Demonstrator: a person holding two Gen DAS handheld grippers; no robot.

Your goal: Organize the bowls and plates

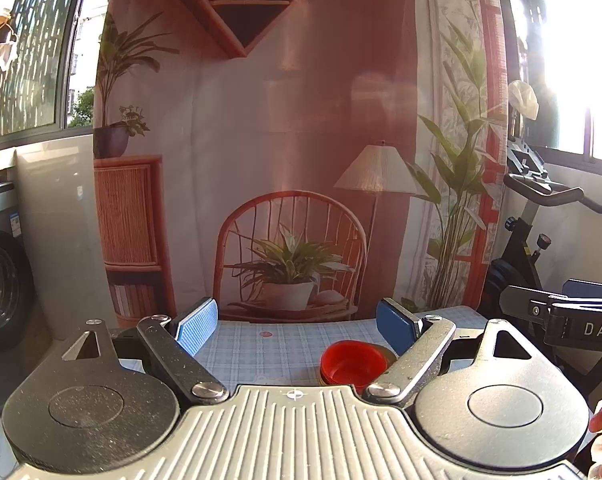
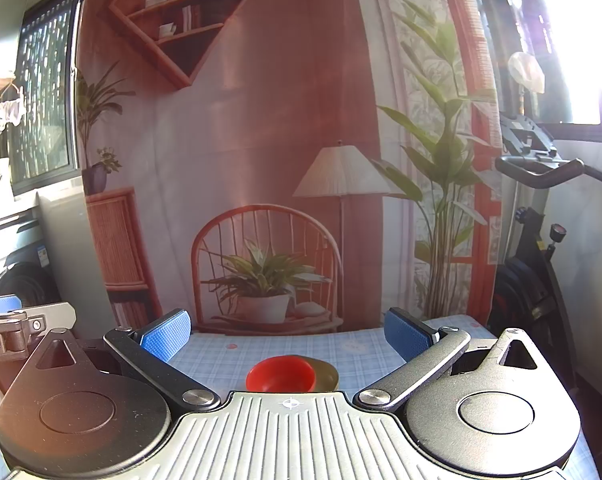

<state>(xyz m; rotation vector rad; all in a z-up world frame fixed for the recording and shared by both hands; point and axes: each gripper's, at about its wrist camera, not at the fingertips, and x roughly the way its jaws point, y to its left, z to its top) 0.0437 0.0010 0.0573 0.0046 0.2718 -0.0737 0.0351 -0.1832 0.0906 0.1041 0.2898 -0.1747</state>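
- Red bowls (image 1: 353, 364), what look like several nested in one stack, sit on the checked surface (image 1: 261, 352) close in front of both cameras; in the right wrist view the same red stack (image 2: 281, 374) rests beside or partly inside a yellowish dish (image 2: 327, 374), and which of the two I cannot tell.
- No plates show in either view; the tool bodies hide the near part of the surface.
- Left tool (image 1: 297, 324) is held above the surface with its blue pads spread wide and nothing between them; the red stack lies below and toward its right pad, apart from it.
- Right tool (image 2: 287, 334) is likewise spread wide and empty, with the red stack roughly centred beneath the gap and not touched.
- Each tool shows at the edge of the other's view, so the two hang side by side, aimed slightly downward at the printed backdrop (image 1: 301, 120) behind the surface.
- Step in hand, as I judge it: a resting pose with nothing grasped, either ahead of a pick or after the bowls were gathered; the pictures cannot settle which.
- If more sorting remains, the next move calls for lowering one tool so its pads straddle a bowl rim, then closing gently on the thin wall.
- The right tool seems better lined up for that reach.
- Risk: nested bowls may lift together or drag the yellowish dish along.
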